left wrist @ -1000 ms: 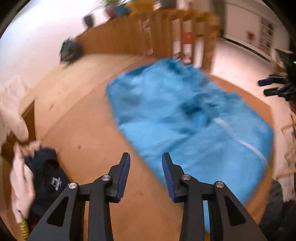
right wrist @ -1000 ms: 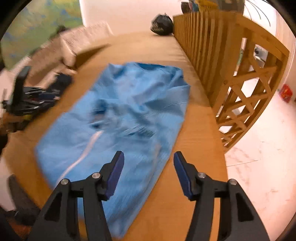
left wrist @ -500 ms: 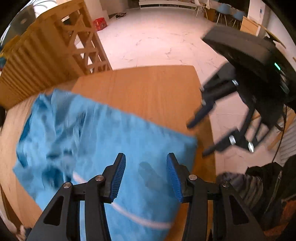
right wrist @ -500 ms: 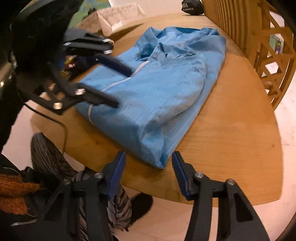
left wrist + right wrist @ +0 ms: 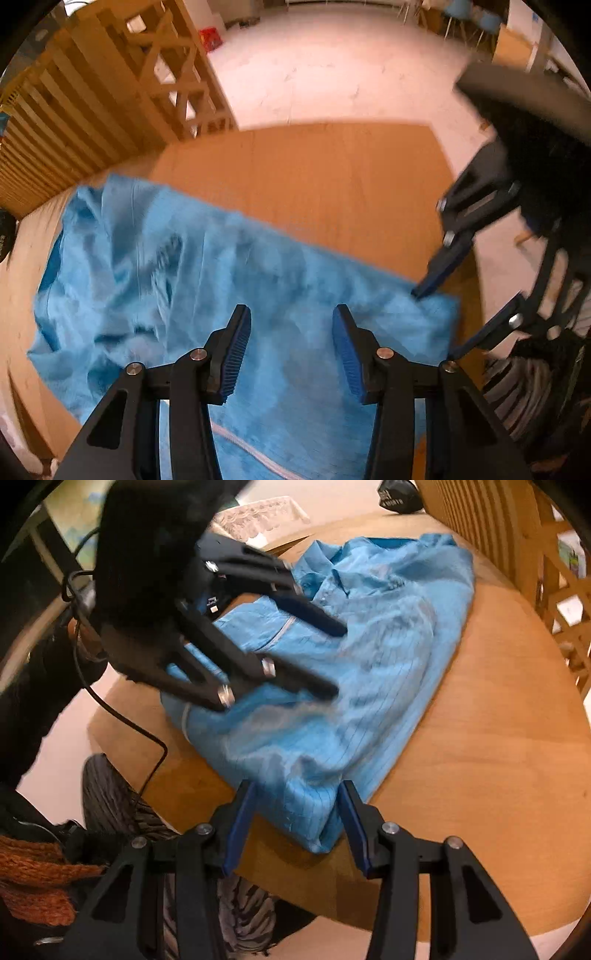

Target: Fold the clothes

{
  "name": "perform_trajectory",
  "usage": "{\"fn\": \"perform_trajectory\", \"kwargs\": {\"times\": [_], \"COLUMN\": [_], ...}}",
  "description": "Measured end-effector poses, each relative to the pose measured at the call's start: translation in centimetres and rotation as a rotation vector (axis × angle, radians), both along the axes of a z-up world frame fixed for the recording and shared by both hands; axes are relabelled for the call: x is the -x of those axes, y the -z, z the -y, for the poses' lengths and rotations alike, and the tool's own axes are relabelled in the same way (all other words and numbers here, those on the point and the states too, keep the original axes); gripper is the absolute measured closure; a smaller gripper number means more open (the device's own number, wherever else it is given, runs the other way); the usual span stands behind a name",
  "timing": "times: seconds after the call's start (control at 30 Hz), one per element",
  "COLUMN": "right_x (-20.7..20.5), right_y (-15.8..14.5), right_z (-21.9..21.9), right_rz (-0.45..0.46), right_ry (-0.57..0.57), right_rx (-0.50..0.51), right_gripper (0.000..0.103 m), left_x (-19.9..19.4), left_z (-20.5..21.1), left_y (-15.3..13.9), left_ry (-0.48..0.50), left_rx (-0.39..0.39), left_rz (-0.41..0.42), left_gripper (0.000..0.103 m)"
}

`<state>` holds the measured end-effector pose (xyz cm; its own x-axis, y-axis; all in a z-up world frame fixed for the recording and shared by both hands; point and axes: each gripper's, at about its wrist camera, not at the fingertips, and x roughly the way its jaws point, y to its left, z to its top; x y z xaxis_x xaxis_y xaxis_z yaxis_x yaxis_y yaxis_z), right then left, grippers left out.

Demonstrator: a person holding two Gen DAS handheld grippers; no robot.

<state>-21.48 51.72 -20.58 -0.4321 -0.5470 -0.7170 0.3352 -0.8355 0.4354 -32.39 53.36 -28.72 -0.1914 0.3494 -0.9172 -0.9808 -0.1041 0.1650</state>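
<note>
On the round wooden table [image 5: 498, 738] lies a blue shirt [image 5: 369, 664], spread crumpled across the top, its collar end toward the far side beside a wooden railing [image 5: 92, 92] and its near corner reaching the table edge. The right tool [image 5: 295, 812] is lowered at that near corner: the corner of the fabric sits between its two blue-padded fingers [image 5: 240, 819], which stand apart; no pad is seen pressing the cloth. The left tool [image 5: 288, 343] hangs over the middle of the shirt hem, tilted steeply down, jaws partly open with nothing gripped; blue fabric shows between and below the fingers. In the left wrist view, the right tool [image 5: 443, 314] appears at the shirt's right corner, one fingertip touching the cloth. A striped garment [image 5: 110, 805] lies below the table edge.
</note>
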Motion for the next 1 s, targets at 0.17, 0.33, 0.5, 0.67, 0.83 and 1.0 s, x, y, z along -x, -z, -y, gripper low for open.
{"fn": "perform_trajectory", "kwargs": {"times": [0.17, 0.33, 0.5, 0.67, 0.83, 1.0], "right_x": [0.2, 1.2, -0.5, 0.3, -1.4, 1.6], "right_y": [0.1, 0.2, -1.1, -1.0, -5.4, -7.2], "right_z": [0.1, 1.5, 2.6, 2.6, 3.4, 8.3], "right_rz": [0.018, 0.061, 0.075, 0.157, -0.003, -0.185], "right_ry": [0.013, 0.000, -0.024, 0.019, 0.053, -0.022], "right_rx": [0.014, -0.042, -0.133, -0.196, -0.381, -0.433], "right_gripper": [0.059, 0.092, 0.095, 0.091, 0.081, 0.079], "left_x": [0.1, 3.5, 4.4, 4.6, 3.4, 0.0], "left_z": [-2.7, -3.7, -3.0, -1.6, 4.8, 13.6], "left_y": [1.5, 3.7, 4.0, 3.2, -1.8, -3.5], "left_ry": [0.015, -0.081, -0.107, -0.118, -0.135, -0.153], "left_rx": [0.037, 0.074, 0.042, 0.032, -0.042, -0.090], "left_rz": [0.002, -0.012, 0.005, 0.006, -0.031, -0.052], "left_gripper": [0.057, 0.053, 0.049, 0.059, 0.058, 0.058]}}
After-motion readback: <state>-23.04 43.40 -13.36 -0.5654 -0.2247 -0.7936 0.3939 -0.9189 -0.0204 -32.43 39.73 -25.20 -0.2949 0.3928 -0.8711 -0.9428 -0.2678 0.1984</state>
